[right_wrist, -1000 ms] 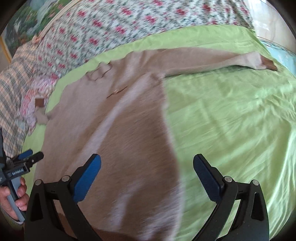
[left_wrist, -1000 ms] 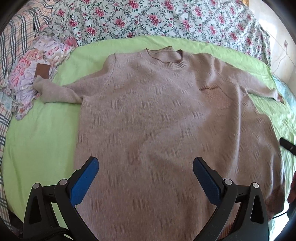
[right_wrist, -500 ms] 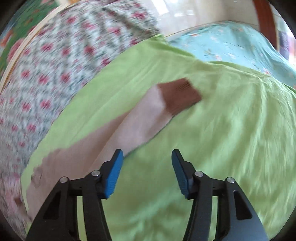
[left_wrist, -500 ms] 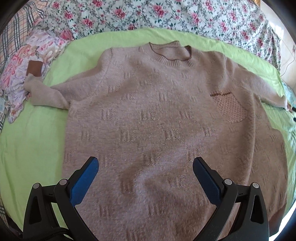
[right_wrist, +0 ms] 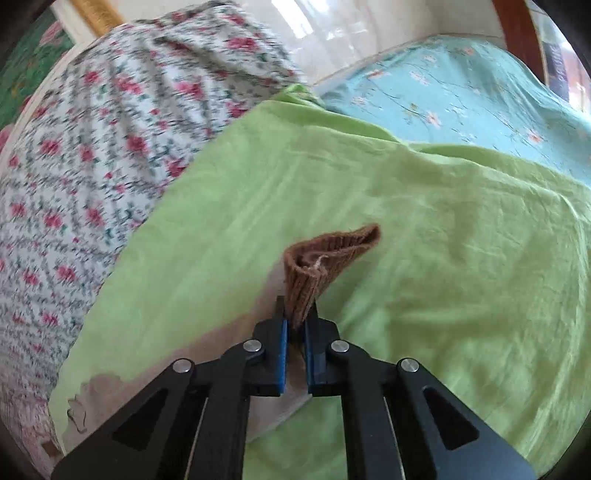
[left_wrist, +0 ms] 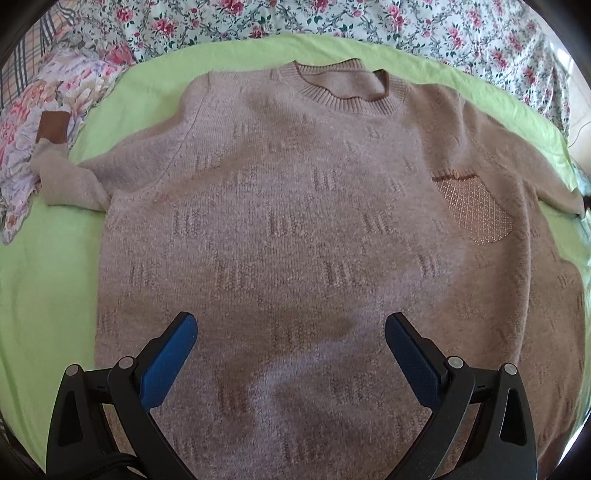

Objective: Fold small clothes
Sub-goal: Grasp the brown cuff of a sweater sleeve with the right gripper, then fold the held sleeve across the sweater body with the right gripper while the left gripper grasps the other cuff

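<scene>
Bare green sheet (right_wrist: pixel 461 258) right of cuff (right_wrist: pixel 325 258): free passage. Floral quilt (right_wrist: pixel 92 166) bounds left side.

So the whole thing sits on a bed covered with a lime green sheet (left_wrist: pixel 48 266), a bit wrinkled on the right side. Lying flat on it, front up, is a beige knit sweater (left_wrist: pixel 295 229), neck toward the far end, sleeves spread out left and right. The brown cuff (right_wrist: pixel 325 262) on the right sleeve is lifted off the sheet. Along the far edge there's a white quilt with pink roses (left_wrist: pixel 406 26). At the far left a crumpled floral garment (left_wrist: pixel 48 107) sits on the sheet, with the left sleeve's end resting on it. A turquoise flowered cover (right_wrist: pixel 461 96) shows past the sheet's far right.
</scene>
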